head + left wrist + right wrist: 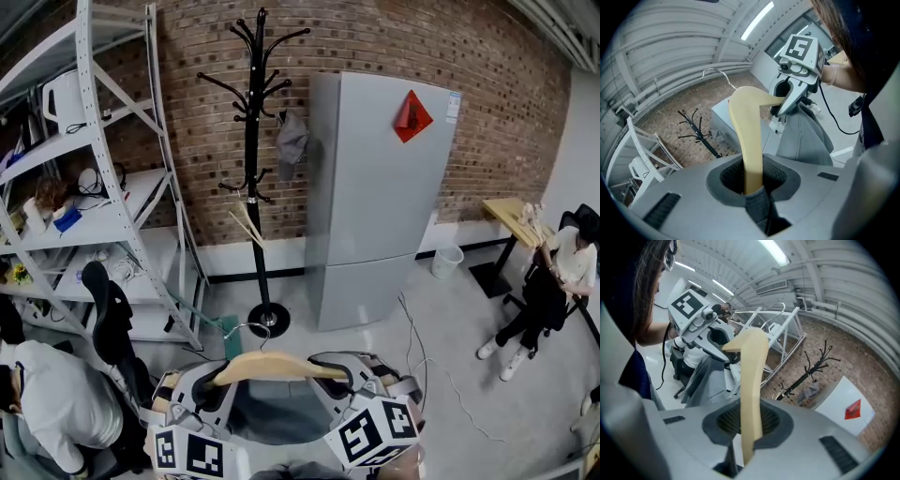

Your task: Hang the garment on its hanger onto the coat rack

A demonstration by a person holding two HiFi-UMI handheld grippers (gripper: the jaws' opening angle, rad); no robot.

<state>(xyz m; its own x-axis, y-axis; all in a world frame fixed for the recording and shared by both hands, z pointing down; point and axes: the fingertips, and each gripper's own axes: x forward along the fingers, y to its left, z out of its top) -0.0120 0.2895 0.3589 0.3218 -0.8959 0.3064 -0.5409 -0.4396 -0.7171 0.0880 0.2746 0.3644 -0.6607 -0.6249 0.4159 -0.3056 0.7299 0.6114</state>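
Note:
A pale wooden hanger (272,366) with a metal hook carries a grey garment (272,412), low in the head view. My left gripper (217,379) is shut on the hanger's left arm, and my right gripper (339,375) is shut on its right arm. In the left gripper view the hanger (751,140) runs up from between the jaws toward the right gripper (785,105), with the garment (806,136) below. The right gripper view shows the hanger (752,390) clamped the same way. The black coat rack (253,159) stands ahead by the brick wall, well apart from the hanger.
A grey fridge (375,187) stands right of the rack. A grey cloth (292,141) hangs on one rack peg. White metal shelving (112,187) fills the left. One person (56,403) sits at lower left, another (553,291) at right. Cables (422,366) cross the floor.

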